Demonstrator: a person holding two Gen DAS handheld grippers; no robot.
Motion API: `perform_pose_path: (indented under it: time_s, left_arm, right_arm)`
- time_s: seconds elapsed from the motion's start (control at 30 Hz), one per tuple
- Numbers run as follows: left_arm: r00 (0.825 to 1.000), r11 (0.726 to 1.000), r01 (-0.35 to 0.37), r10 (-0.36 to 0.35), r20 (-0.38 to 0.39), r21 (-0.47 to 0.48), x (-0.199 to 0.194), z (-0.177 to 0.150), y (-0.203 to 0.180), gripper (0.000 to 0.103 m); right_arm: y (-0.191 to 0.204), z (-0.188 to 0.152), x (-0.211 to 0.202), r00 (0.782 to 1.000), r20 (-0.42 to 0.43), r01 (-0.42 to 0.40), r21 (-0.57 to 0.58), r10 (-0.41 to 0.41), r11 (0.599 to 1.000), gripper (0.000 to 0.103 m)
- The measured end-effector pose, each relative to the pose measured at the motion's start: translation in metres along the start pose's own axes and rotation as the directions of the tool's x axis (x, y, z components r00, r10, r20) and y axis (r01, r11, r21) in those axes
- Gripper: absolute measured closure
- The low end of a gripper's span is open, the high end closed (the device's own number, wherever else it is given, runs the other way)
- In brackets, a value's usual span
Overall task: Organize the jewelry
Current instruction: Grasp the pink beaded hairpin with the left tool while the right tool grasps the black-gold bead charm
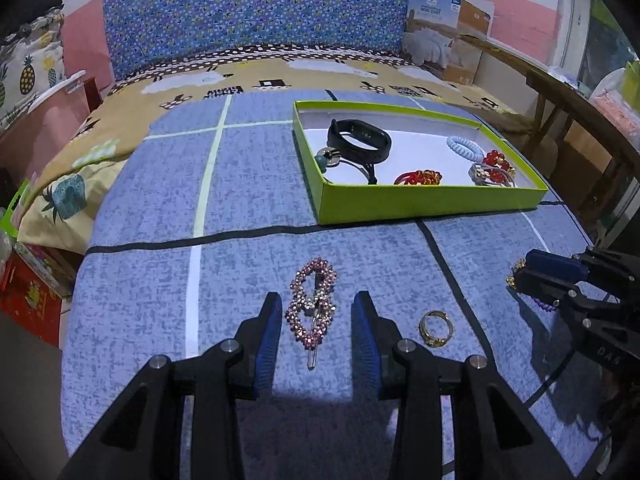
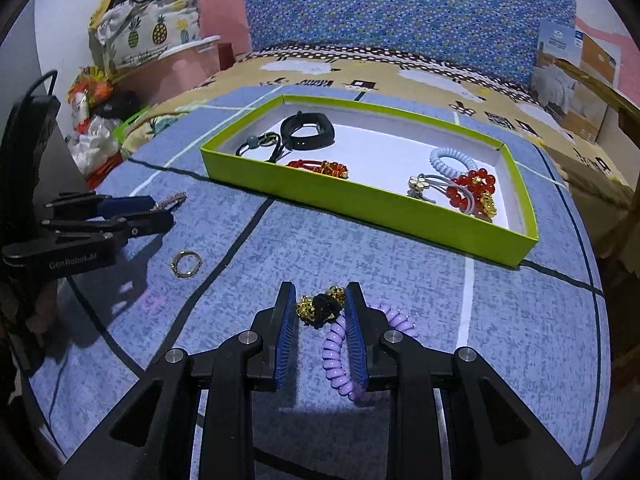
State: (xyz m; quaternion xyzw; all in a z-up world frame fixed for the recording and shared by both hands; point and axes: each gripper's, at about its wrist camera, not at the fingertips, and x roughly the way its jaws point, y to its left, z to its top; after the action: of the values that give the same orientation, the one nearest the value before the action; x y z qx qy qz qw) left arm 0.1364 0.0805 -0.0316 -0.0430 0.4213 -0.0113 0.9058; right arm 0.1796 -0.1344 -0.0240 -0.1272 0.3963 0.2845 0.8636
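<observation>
Both grippers tilt steeply down over the blue desk [image 1: 248, 200]. The left gripper [image 1: 316, 312] stands released, its fingers either side of a pink beaded hair clip [image 1: 313, 304] without touching it. The right gripper [image 2: 320, 304], fingers also spread, straddles a black-and-gold piece [image 2: 322, 307]; only its own view shows the purple coil tie [image 2: 340, 352] beside it. The green box [image 1: 420, 198] lies beyond.

Both claws were matte black plastic, each with two angular fingers faced with ribbed blue pads and fastened by round silver screws. The left claw [image 1: 316, 320] carried pale "GenRobot.AI" lettering on its side and a black cable at its rear. The right claw [image 2: 320, 312] matched it in build.
</observation>
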Motion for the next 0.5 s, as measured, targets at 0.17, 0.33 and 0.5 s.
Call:
perform_pose_path:
  time_s: [0.17, 0.33, 0.5]
  left_arm:
    - [1.0, 1.0, -0.02, 0.02, -0.006, 0.016, 0.001, 0.001, -0.003, 0.064]
    - [0.999, 0.999, -0.036, 0.037, -0.007, 0.032, 0.002, 0.001, -0.006, 0.064]
    - [0.999, 0.998, -0.034, 0.034, -0.007, 0.047, 0.002, 0.001, -0.009, 0.072]
  right_arm:
    - [0.005, 0.001, 0.004, 0.999, -0.018, 0.025, -0.039, -0.026, 0.999, 0.077]
    - [0.01, 0.001, 0.005, 0.999, -0.028, 0.016, -0.049, -0.018, 0.999, 0.077]
    - [0.01, -0.002, 0.004, 1.0, -0.026, 0.011, -0.042, -0.012, 0.999, 0.078]
